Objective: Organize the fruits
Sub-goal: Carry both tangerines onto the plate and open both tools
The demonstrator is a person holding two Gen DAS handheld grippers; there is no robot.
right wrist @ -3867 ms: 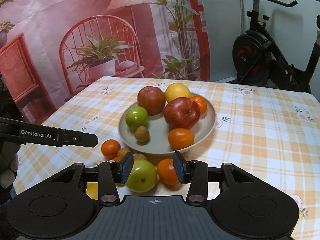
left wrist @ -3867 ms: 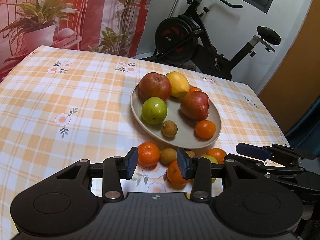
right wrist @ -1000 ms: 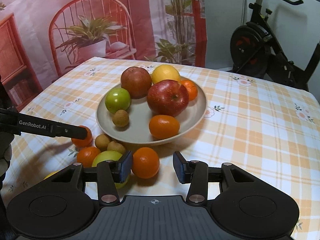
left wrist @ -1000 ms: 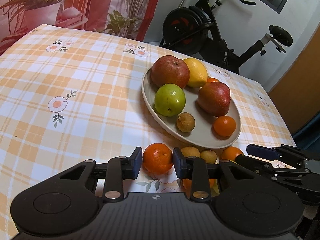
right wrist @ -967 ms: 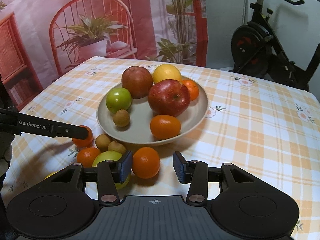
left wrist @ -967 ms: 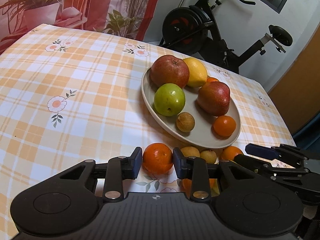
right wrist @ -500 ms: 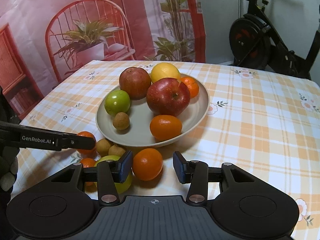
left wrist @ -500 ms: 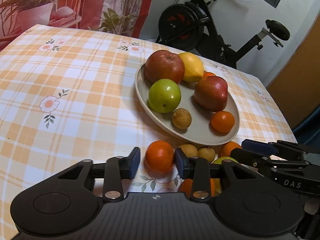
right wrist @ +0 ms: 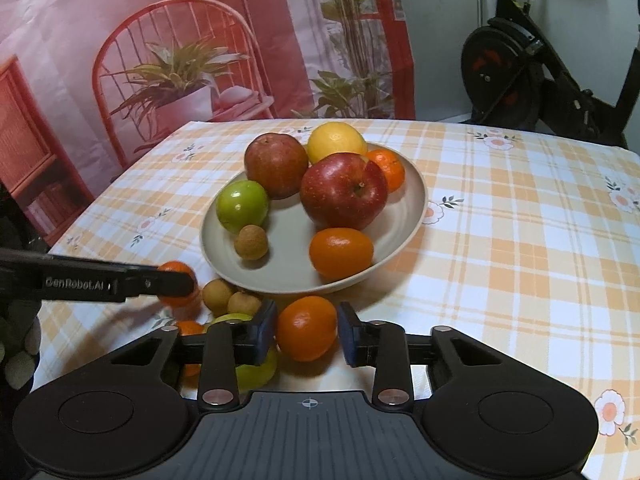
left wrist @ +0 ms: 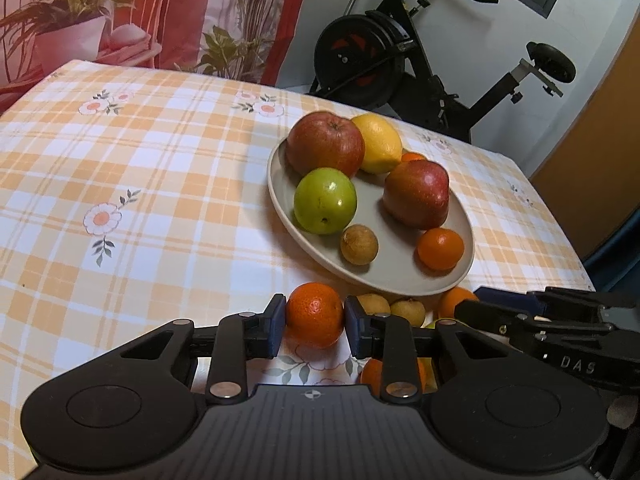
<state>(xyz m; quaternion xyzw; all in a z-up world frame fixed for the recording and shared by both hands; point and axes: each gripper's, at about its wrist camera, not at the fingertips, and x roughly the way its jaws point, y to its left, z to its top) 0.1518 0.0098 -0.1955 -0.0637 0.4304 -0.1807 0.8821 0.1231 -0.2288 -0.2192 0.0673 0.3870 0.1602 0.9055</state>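
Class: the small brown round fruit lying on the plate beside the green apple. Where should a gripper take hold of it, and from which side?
Grip the small brown fruit across its widest middle, coming from above and the near rim of the plate. The green apple crowds its far side, probably.

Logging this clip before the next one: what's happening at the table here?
A person works two handheld grippers over loose fruit in front of a plate already holding apples, a lemon and small fruit. The left gripper is clamped on a mandarin. The right gripper is closing around another orange fruit.
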